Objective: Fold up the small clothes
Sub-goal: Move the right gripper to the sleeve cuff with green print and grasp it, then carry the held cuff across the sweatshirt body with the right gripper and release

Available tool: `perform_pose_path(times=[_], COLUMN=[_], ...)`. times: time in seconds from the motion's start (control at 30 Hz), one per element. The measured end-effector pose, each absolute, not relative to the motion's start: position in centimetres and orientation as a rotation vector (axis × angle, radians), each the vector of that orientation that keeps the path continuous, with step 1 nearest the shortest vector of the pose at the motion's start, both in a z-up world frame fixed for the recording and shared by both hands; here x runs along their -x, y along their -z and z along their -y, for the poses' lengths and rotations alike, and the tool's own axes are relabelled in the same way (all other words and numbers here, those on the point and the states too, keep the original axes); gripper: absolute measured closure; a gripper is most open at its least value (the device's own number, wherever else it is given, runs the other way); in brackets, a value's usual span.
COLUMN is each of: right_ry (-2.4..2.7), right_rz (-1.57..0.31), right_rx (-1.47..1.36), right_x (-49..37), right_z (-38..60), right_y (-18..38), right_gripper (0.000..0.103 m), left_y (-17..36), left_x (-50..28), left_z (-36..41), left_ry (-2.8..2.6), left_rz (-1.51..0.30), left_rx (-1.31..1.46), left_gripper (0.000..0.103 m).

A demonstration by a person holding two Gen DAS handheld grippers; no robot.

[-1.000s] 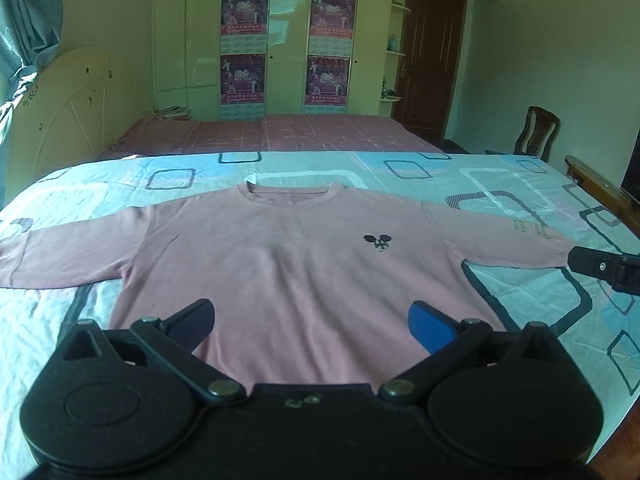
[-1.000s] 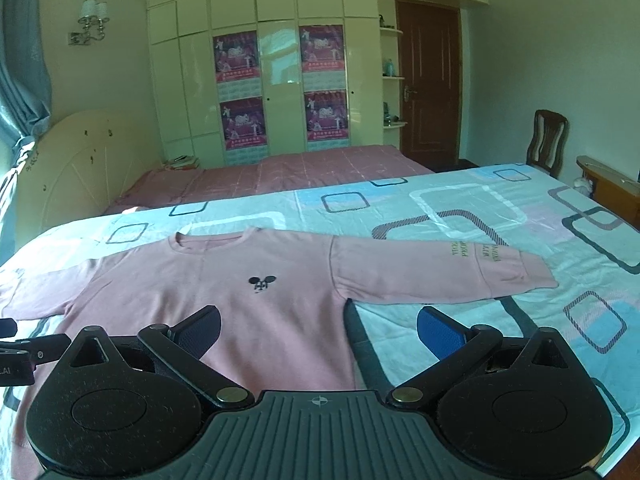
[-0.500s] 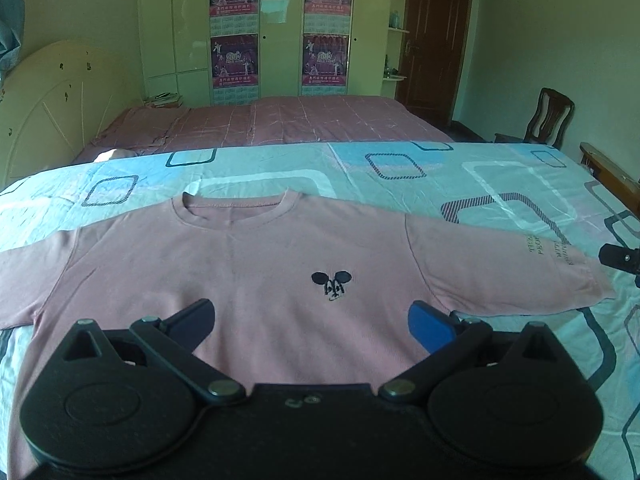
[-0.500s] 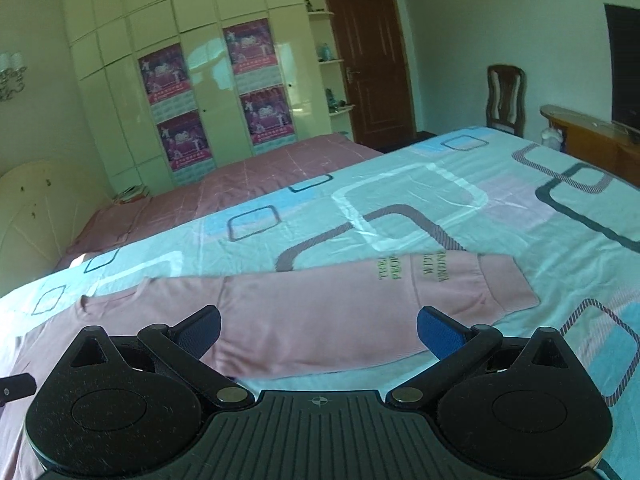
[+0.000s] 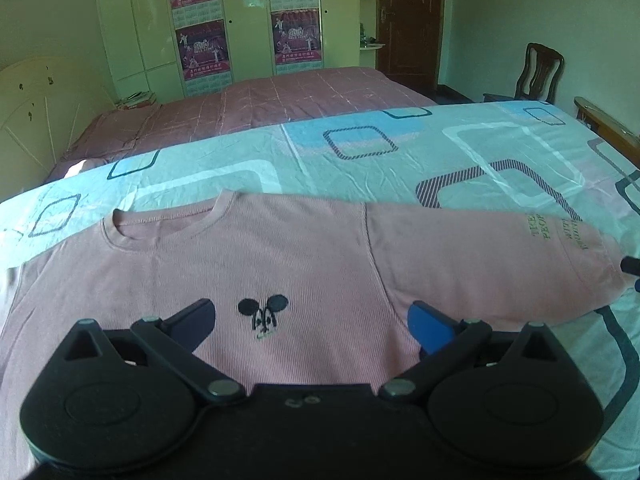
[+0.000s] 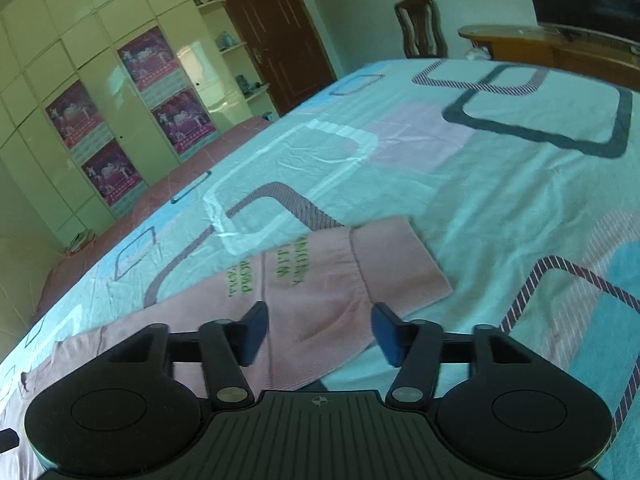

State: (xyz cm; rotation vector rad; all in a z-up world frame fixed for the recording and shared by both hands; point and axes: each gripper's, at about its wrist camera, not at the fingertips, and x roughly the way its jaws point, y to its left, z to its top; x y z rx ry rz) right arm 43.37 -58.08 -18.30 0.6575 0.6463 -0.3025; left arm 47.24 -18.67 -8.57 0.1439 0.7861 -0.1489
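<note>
A pink long-sleeved top (image 5: 288,264) with a small black mouse emblem (image 5: 262,312) lies flat and face up on the patterned bedsheet (image 5: 360,160). My left gripper (image 5: 310,320) hovers open over its chest, with the emblem between the fingers. In the right wrist view the sleeve (image 6: 320,288) with green lettering and a ribbed cuff (image 6: 396,264) lies just ahead. My right gripper (image 6: 318,334) is low over this sleeve and its jaws are closing; sleeve cloth lies between the pads, which stand apart from it. A tip of the right gripper (image 5: 631,266) shows by the cuff at the left wrist view's edge.
A second bed with a pink cover (image 5: 260,112) stands behind, then a wardrobe with posters (image 5: 200,40) and a brown door (image 5: 408,20). A wooden chair (image 6: 420,28) and a wooden footboard (image 5: 608,128) are to the right.
Both grippers moved right along the top and sank closer to it. The right gripper rolled, reached the sleeve cuff, and its jaws narrowed. The left one stayed open.
</note>
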Motion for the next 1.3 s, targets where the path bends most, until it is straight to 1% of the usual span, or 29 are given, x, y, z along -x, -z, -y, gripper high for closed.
perform_pose_path(times=[0.2, 0.37, 0.43, 0.5, 0.6, 0.63, 0.67, 0.73, 0.87, 0.9, 1.07, 1.17, 1.3], right_ry=[0.300, 0.291, 0.306, 0.318, 0.327, 0.354, 0.363, 0.385, 0.322, 0.291, 0.093, -0.038, -0.221], right_rz=[-0.668, -0.611, -0.598, -0.627, -0.580, -0.631, -0.707, -0.724, -0.624, -0.608, -0.573, -0.587, -0.636], right_rx=[-0.797, -0.950, -0.993, -0.961, -0.715, -0.645, -0.640, -0.612, -0.562, -0.541, -0.440, -0.391, -0.339], right_x=[-43.3, -42.7, -42.7, -42.9, -43.2, -43.9, -44.8, -45.4, -44.9, -45.1, -47.1, -49.0, -51.2], right_z=[60.4, 62.2, 63.0, 63.4, 62.4, 62.0, 62.0, 61.3, 57.5, 55.8, 44.5, 36.5, 24.9], right_y=[20.9, 21.8, 22.1, 22.0, 19.4, 19.4, 19.9, 19.5, 15.2, 14.2, 10.8, 9.8, 10.3], right_gripper=[0.048, 0.048, 0.057, 0.096, 0.096, 0.096, 0.096, 0.096, 0.095, 0.095, 0.095, 0.096, 0.096], left_y=[7.9, 8.3, 8.4, 8.5, 8.4, 8.6, 8.8, 9.2, 9.9, 10.1, 10.7, 10.9, 11.2], left_x=[-49.7, -49.9, -49.9, -50.0, -49.9, -49.9, -50.0, -49.9, -49.4, -49.4, -48.9, -48.1, -46.6], left_z=[18.4, 17.4, 16.5, 15.1, 12.6, 11.7, 10.8, 8.6, 3.7, 2.5, -2.7, -5.4, -8.0], left_ry=[0.104, 0.075, 0.058, 0.037, -0.010, -0.026, -0.042, -0.056, -0.068, -0.068, -0.046, -0.027, 0.007], left_rz=[-0.763, -0.778, -0.781, -0.785, -0.775, -0.772, -0.782, -0.807, -0.827, -0.835, -0.855, -0.866, -0.875], left_rx=[-0.127, -0.128, -0.127, -0.118, -0.118, -0.133, -0.149, -0.137, -0.086, -0.076, -0.018, 0.030, 0.113], left_gripper=[0.001, 0.001, 0.001, 0.002, 0.001, 0.001, 0.001, 0.002, 0.006, 0.007, 0.007, 0.006, 0.006])
